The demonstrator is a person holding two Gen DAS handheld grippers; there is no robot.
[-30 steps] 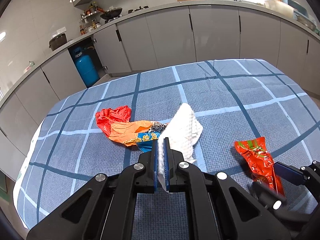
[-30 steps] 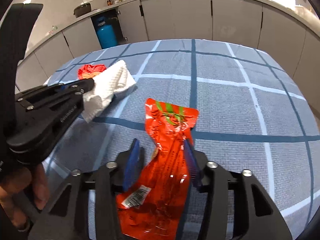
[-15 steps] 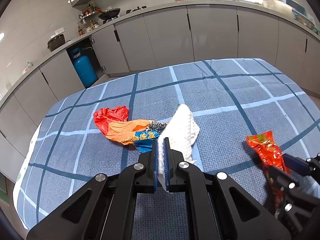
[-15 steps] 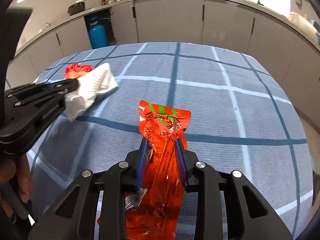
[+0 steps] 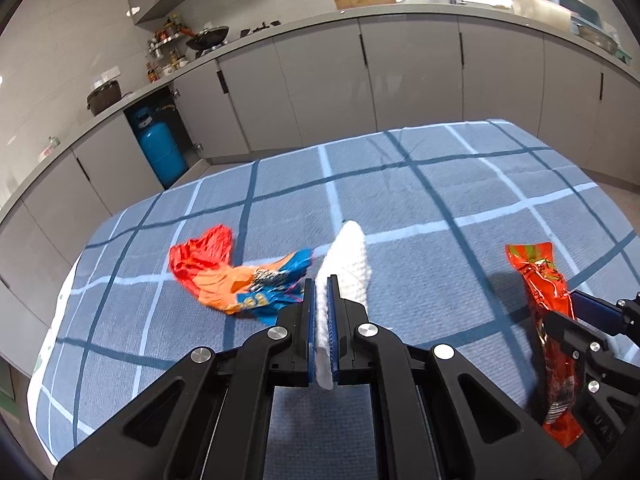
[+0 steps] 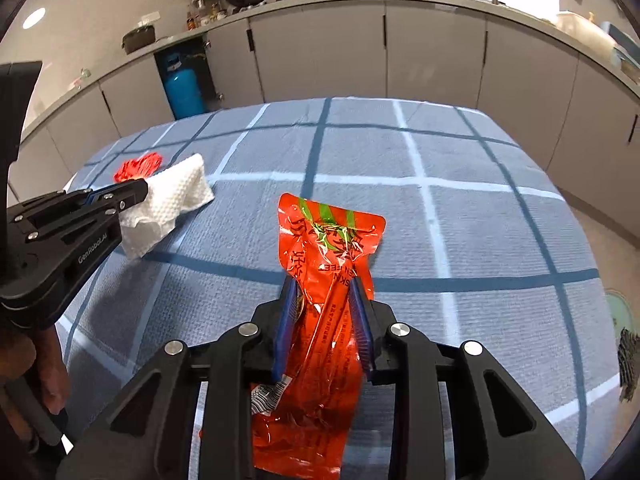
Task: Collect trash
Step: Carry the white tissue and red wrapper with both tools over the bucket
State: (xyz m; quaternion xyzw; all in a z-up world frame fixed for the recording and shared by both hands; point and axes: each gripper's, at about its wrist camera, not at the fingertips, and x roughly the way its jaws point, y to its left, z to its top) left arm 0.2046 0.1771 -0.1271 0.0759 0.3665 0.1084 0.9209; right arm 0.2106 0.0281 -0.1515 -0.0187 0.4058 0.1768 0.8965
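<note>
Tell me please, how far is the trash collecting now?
Nothing visibly binned yet. In hand: left gripper holds the white paper towel; right gripper grips the red wrapper. Left: the orange-blue wrapper lies on the checked tablecloth. No bin is in view.

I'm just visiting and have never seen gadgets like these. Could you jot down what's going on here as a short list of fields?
Setting: kitchen, table with blue checked cloth
Left gripper: shut on white paper towel
Right gripper: shut on red snack wrapper
Wrapper state: appears lifted off the cloth, lower end hanging crumpled
Still lying on table: orange and blue wrapper, left of the paper towel
Background: blue gas cylinder under the counter
</note>
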